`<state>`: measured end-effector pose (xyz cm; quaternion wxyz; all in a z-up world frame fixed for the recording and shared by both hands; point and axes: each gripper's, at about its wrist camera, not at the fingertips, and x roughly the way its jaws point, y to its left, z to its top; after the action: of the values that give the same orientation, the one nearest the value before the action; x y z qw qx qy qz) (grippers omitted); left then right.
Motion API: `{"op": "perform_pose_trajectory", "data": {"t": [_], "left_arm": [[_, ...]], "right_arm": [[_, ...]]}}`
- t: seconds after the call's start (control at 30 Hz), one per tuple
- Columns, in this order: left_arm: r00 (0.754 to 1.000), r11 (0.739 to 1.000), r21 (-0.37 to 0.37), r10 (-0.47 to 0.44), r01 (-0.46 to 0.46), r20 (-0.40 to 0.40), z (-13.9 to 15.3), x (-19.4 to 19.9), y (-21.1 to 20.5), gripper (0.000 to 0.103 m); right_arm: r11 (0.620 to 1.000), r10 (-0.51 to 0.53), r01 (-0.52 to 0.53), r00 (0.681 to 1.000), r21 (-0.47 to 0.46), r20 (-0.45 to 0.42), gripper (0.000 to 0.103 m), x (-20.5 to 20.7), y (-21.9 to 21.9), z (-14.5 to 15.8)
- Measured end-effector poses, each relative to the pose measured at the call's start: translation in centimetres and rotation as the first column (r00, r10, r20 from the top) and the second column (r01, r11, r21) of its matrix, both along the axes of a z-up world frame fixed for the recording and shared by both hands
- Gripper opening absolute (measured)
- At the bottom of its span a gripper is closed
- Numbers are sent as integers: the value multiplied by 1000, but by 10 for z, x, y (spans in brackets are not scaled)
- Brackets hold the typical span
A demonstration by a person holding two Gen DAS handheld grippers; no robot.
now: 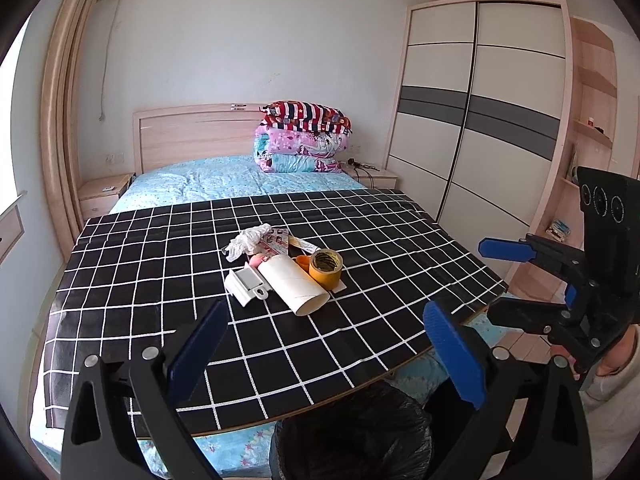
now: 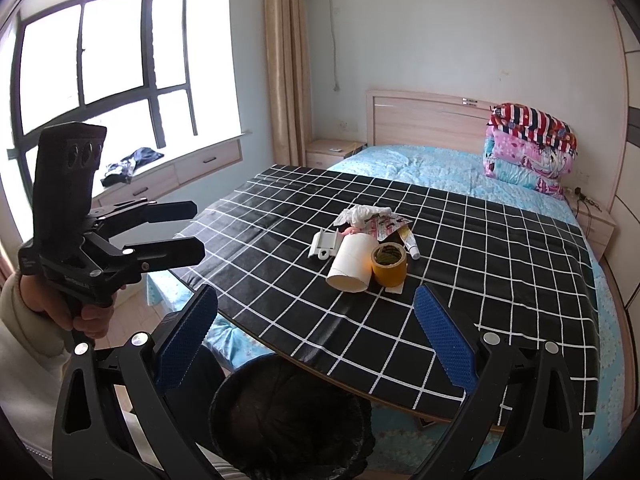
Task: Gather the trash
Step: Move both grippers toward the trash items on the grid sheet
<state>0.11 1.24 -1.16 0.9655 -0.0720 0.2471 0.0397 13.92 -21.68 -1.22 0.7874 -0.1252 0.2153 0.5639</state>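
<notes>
A pile of trash lies mid-board on the black checked board [image 1: 140, 280]: a white cardboard tube [image 1: 292, 284], a yellow tape roll [image 1: 326, 268], a white plastic piece [image 1: 246, 284], a crumpled tissue [image 1: 248, 240], a printed wrapper [image 1: 276, 240] and an orange cap [image 1: 303, 262]. The same pile shows in the right wrist view, with the tube [image 2: 350, 264] and tape roll [image 2: 388, 264]. A black-lined trash bin [image 1: 352, 436] stands below the board's near edge; it also shows in the right wrist view [image 2: 288, 420]. My left gripper [image 1: 324, 344] and right gripper [image 2: 316, 332] are open and empty, short of the pile.
The board lies across a bed with a blue sheet [image 1: 208, 180]. Folded quilts [image 1: 304, 140] sit by the headboard. A wardrobe [image 1: 472, 120] stands to the right, a window bench [image 2: 160, 176] to the left. Nightstands flank the bed.
</notes>
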Motion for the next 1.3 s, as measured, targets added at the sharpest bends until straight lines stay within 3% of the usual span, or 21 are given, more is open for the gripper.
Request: {"op": "perform_pose_trajectory", "data": {"t": [0.63,1.3], "left_arm": [[999,1000,-10,29,-29,-26,-8,5,14,95],[991,996,-30,76,-80,-106,-32,60,59,95]], "right_arm": [[1000,10,-11,1000,-26,-12,100,5,12,-9],[997,-9,6,999,-80,-41,100,44,49,-27]]}}
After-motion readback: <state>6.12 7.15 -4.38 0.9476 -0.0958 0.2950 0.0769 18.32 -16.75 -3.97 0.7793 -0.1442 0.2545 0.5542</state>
